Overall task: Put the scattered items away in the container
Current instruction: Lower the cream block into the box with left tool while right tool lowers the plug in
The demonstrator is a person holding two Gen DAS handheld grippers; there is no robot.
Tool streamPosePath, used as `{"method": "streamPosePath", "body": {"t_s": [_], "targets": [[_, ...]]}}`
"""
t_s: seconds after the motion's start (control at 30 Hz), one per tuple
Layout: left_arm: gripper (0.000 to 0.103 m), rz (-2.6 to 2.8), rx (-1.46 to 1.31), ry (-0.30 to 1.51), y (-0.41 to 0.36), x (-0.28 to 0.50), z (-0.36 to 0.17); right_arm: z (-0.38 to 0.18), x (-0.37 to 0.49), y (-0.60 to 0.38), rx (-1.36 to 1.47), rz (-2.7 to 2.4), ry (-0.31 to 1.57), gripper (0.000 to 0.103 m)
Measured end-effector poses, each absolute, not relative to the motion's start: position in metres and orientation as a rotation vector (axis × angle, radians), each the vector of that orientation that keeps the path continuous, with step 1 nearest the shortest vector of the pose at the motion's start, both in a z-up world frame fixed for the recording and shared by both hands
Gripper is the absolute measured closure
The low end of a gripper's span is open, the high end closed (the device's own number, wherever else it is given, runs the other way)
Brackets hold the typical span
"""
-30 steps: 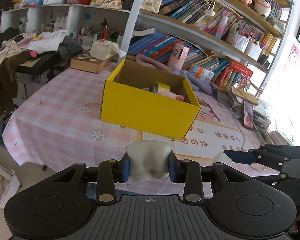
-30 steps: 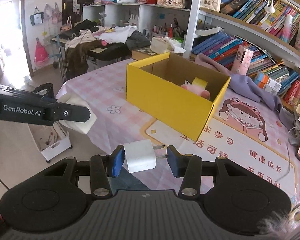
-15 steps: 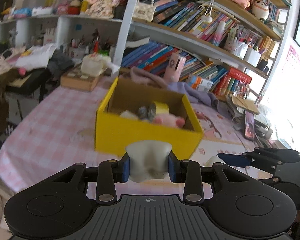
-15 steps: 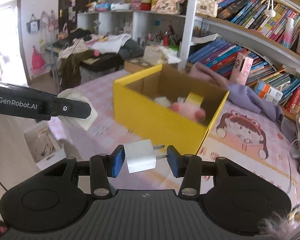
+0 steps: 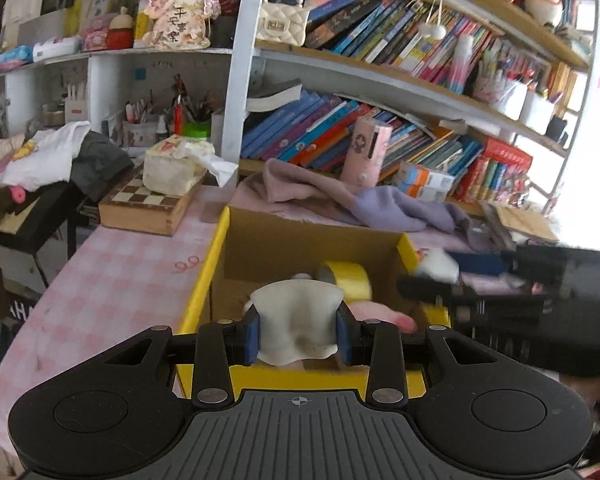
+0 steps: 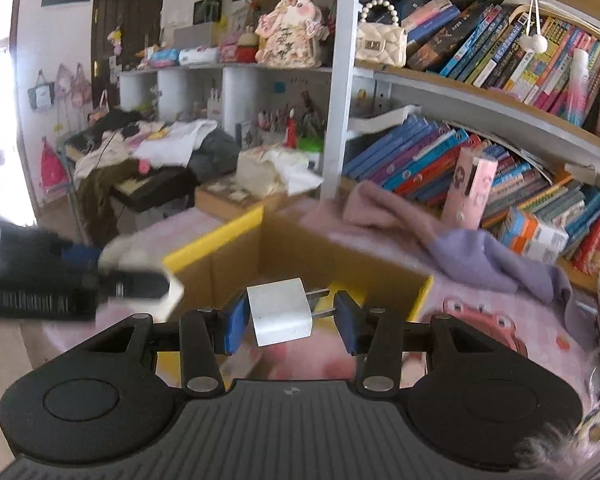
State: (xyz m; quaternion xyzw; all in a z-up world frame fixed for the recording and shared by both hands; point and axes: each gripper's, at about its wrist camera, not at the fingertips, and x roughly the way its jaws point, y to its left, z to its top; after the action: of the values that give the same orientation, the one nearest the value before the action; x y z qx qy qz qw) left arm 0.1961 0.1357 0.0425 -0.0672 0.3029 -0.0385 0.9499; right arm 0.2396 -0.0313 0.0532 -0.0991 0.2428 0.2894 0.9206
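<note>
My left gripper (image 5: 298, 330) is shut on a soft cream-white lump (image 5: 296, 320) and holds it over the near edge of the open yellow cardboard box (image 5: 206, 280). Inside the box lie a yellow tape roll (image 5: 350, 278) and a pink soft toy (image 5: 380, 314). My right gripper (image 6: 286, 322) is shut on a white plug adapter (image 6: 278, 316), its prongs against the right finger, just above the box (image 6: 212, 240). The right gripper also shows at the box's right side in the left wrist view (image 5: 480, 276).
The box stands on a pink checked tablecloth (image 5: 112, 280). Behind it lie a purple cloth (image 5: 364, 200), a wooden chess box (image 5: 144, 208) with a tissue pack, and a pink carton (image 5: 366, 152). Bookshelves (image 5: 380, 92) fill the back.
Both grippers have moved forward from in front of the box to over its opening, still holding their items. The box now fills the lower middle of both views.
</note>
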Motion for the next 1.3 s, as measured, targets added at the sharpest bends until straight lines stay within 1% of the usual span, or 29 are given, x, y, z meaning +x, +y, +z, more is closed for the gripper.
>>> {"method": "streamPosePath", "body": {"t_s": [0.2,0.43,0.77,1.07,1.23,1.27,1.3], "targets": [[0.069,-0.065,-0.080,0.690,0.126,0.238,0.022,0.061,0.310,-0.003,-0.148,0.675,0.558,0.059],[0.068,-0.038,-0.067,0.773,0.121,0.263,-0.005,0.027,0.359,0.041,-0.244,0.756,0.707,0.059],[0.068,0.003,-0.036,0.855,0.114,0.287,-0.028,-0.023,0.394,0.079,-0.425,0.807,0.846,0.059],[0.067,0.048,-0.047,0.884,0.114,0.293,-0.033,-0.039,0.409,0.090,-0.459,0.836,0.892,0.059],[0.062,0.067,-0.047,0.884,0.114,0.295,-0.033,-0.040,0.413,0.093,-0.458,0.841,0.875,0.058],[0.061,0.070,-0.047,0.881,0.113,0.295,-0.032,-0.039,0.413,0.092,-0.449,0.846,0.865,0.056],[0.057,0.074,-0.048,0.874,0.113,0.294,-0.031,-0.038,0.414,0.091,-0.438,0.853,0.857,0.050]]}}
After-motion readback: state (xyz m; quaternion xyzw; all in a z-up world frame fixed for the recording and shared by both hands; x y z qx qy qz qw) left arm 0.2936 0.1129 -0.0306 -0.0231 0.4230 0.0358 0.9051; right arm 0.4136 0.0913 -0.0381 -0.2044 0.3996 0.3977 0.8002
